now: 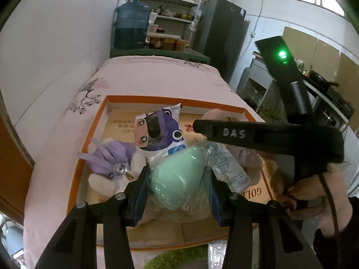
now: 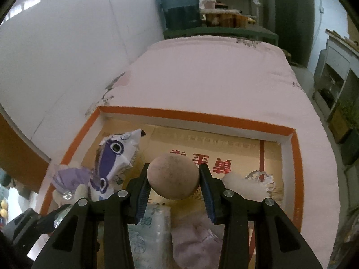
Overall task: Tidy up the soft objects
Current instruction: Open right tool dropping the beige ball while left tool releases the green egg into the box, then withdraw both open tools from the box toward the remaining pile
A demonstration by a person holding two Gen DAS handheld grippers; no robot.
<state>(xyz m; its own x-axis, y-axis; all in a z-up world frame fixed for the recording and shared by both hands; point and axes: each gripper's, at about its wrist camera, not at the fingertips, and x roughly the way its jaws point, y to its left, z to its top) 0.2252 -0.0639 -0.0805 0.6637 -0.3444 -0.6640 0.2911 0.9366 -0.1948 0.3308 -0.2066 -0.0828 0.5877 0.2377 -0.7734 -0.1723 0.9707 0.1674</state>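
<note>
Already in the orange box (image 2: 297, 157) on the bed (image 2: 213, 74): purple snack bag (image 2: 112, 159), lavender pouch (image 1: 110, 157), tissue pack (image 1: 226, 165). Left tongs (image 1: 178, 179) clamped on wrapped green sponge (image 1: 179, 174), right tongs (image 2: 174, 181) on pinkish ball (image 2: 173, 176), both over the box. Probably near the end, releasing these two still left.

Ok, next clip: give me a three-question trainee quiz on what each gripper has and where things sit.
1. True or false: the right gripper is shut on a pinkish ball.
2. What does the left gripper hold? A) mint-green egg-shaped sponge in clear wrap B) water jug C) lilac pouch
3. Fill in: both held things hang over the ___-rimmed box.

Key: 1 true; 2 A; 3 orange.
</note>
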